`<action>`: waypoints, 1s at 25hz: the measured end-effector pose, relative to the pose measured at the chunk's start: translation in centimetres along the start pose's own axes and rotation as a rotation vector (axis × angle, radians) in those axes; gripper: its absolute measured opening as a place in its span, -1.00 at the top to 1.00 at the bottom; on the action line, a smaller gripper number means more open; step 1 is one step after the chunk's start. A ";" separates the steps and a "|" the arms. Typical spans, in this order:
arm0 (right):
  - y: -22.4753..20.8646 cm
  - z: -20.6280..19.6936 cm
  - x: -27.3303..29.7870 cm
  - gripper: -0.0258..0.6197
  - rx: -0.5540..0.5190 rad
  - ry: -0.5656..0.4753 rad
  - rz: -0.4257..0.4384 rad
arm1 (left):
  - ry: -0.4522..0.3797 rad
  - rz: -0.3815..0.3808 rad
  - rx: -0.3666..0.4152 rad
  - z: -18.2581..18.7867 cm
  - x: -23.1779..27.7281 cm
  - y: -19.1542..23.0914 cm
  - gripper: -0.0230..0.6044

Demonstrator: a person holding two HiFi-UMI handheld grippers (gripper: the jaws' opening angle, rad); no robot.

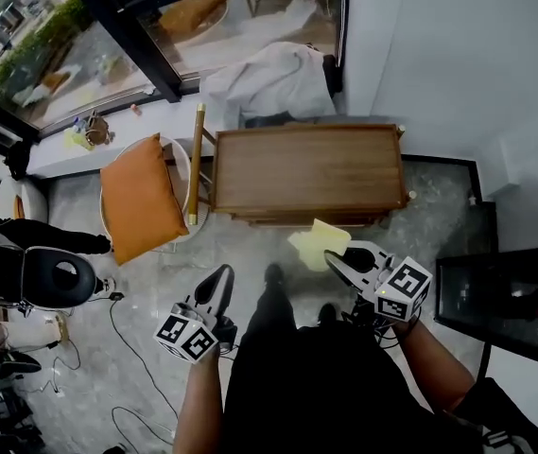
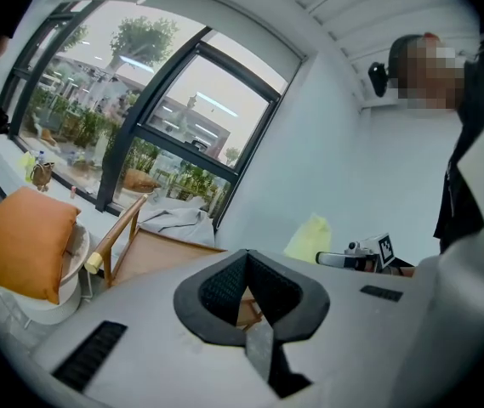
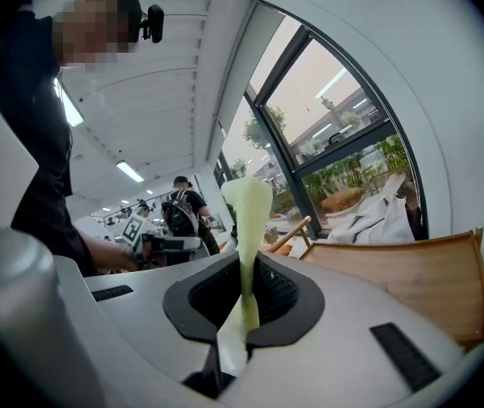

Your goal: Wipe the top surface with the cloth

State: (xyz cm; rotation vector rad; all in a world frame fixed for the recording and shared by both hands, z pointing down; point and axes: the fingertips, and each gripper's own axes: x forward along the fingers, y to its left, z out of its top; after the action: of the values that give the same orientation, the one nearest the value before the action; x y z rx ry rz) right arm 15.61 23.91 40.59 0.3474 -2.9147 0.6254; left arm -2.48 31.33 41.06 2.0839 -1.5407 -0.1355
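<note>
Wooden tabletop (image 1: 308,168) stood on a grey marbled floor (image 1: 439,225), one long edge up against the white wall. On the floor just to its left was a round white chair (image 1: 182,164) with an orange cushion (image 1: 141,197), and a black cable (image 1: 114,297) trailed nearby.

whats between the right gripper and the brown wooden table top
Only the pale yellow cloth, pinched in the right gripper, hanging short of the brown wooden table top; the head view shows it.
</note>
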 end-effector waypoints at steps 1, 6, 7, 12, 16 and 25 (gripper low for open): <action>-0.3 0.1 0.6 0.82 0.001 0.005 -0.010 | -0.005 -0.008 -0.001 0.5 0.4 0.7 0.90; -1.2 1.2 4.1 0.82 -0.014 0.053 -0.057 | -0.022 -0.059 -0.023 2.4 2.9 5.0 0.90; -1.5 1.6 5.0 0.82 -0.022 0.066 -0.068 | -0.023 -0.069 -0.032 2.8 3.6 6.0 0.90; -2.8 4.0 9.5 0.82 0.005 0.082 -0.135 | -0.025 -0.141 -0.061 5.6 5.8 10.0 0.90; -3.9 4.9 12.6 0.82 0.032 0.107 -0.190 | 0.028 -0.216 -0.031 6.6 7.0 12.2 0.90; -7.9 6.7 17.1 0.82 0.102 0.087 -0.251 | 0.080 -0.233 -0.041 8.1 11.2 16.3 0.90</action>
State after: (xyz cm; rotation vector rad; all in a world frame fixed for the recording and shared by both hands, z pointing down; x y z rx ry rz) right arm 0.53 10.74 40.72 0.6673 -2.7027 0.7296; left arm -15.79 14.90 44.51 2.2028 -1.2354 -0.1653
